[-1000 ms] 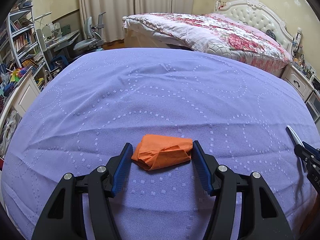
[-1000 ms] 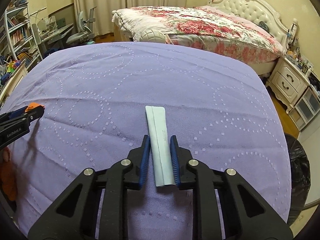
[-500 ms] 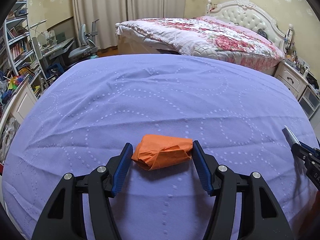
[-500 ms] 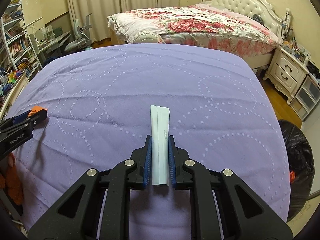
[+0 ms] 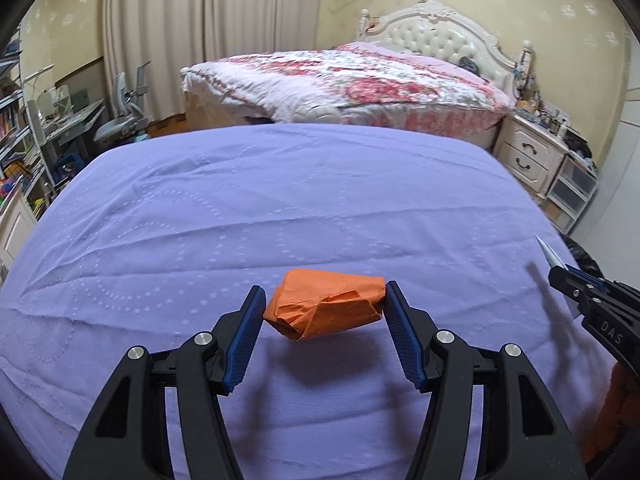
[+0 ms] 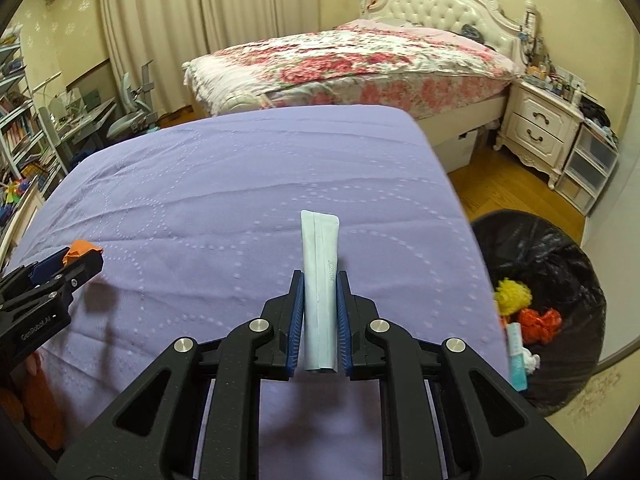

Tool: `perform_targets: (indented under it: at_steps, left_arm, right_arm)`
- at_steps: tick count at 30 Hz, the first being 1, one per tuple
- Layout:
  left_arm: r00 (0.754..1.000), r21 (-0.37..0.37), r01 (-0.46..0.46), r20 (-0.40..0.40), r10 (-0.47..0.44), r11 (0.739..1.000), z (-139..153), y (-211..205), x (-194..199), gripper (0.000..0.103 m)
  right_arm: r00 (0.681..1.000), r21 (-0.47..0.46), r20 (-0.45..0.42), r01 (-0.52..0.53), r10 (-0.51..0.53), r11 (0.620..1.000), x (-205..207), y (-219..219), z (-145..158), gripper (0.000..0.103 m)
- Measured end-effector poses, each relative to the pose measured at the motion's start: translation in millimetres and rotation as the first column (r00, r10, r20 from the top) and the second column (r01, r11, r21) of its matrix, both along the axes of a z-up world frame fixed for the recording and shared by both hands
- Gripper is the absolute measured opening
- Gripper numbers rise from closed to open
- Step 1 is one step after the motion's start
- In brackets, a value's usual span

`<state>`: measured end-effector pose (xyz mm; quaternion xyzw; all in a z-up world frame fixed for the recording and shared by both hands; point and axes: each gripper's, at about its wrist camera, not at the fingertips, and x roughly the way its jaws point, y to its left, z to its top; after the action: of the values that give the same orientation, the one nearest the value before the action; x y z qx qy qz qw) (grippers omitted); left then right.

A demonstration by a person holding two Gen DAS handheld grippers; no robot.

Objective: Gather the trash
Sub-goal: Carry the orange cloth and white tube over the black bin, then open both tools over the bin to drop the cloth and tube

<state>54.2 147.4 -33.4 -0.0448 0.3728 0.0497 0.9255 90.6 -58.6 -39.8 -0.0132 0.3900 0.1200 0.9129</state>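
My left gripper (image 5: 324, 304) is shut on a crumpled orange paper wad (image 5: 326, 309) and holds it above the purple bed cover (image 5: 280, 200); its shadow lies below. My right gripper (image 6: 320, 300) is shut on a long pale blue packet (image 6: 320, 280), also lifted above the cover. The left gripper with the orange wad shows at the left of the right wrist view (image 6: 76, 256). The right gripper shows at the right edge of the left wrist view (image 5: 560, 270). A bin lined with a black bag (image 6: 560, 256) stands on the floor right of the bed, holding yellow and orange trash.
A second bed with a floral quilt (image 6: 360, 64) stands beyond the purple one. White nightstands (image 6: 540, 132) and drawers are at the right. A desk, chair (image 5: 120, 128) and bookshelves are at the left. Wooden floor lies between the beds.
Both grippers have risen off the cover with their items. The right view has swung right, bringing the black bin into view.
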Motion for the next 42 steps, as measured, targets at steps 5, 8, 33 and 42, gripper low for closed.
perform_targets:
  at_steps: [5, 8, 33, 42]
  left_arm:
    - [0.996, 0.004, 0.085, 0.021, -0.085, 0.996, 8.8, -41.2, 1.5, 0.059]
    - [0.991, 0.007, 0.132, 0.032, -0.132, 0.991, 11.7, -65.4, 4.1, 0.059]
    - [0.92, 0.061, 0.38, 0.081, -0.384, 0.923, 19.4, -241.4, 49.4, 0.059]
    - [0.914, 0.084, 0.394, 0.066, -0.4, 0.915, 14.3, -272.2, 71.3, 0.06]
  right_arm:
    - [0.997, -0.014, 0.036, 0.076, -0.075, 0.997, -10.4, -37.1, 5.6, 0.015]
    - [0.99, -0.02, 0.055, 0.13, -0.128, 0.991, -14.4, -60.5, 8.5, 0.015]
    - [0.9, 0.007, 0.13, 0.42, -0.417, 0.908, -14.7, -195.9, 15.2, 0.016]
    - [0.884, 0.031, 0.11, 0.454, -0.454, 0.89, 2.6, -216.9, 7.6, 0.016]
